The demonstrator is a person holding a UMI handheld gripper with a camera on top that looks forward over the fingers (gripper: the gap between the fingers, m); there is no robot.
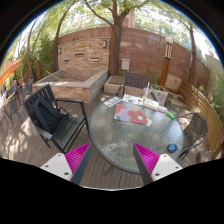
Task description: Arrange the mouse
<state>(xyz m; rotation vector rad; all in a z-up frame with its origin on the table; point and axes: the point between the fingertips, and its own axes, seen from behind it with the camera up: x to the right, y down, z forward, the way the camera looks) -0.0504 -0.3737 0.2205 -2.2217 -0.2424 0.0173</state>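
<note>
A round glass table (pixel 120 145) stands just ahead of my fingers. A red and white flat item (pixel 130 117) lies near its middle. A small blue object (pixel 172 148), possibly the mouse, sits at the table's near right rim, beyond my right finger. My gripper (pixel 112 160) is open and empty, held above the table's near edge, with the magenta pads (pixel 78 157) wide apart. Nothing stands between the fingers.
A black chair (pixel 50 115) stands left of the table on the wooden deck. White items (pixel 155 97) and a green thing (pixel 170 113) lie on the table's far side. Another chair (pixel 136 80), a brick wall (pixel 90 50) and a tree trunk (pixel 116 40) stand behind.
</note>
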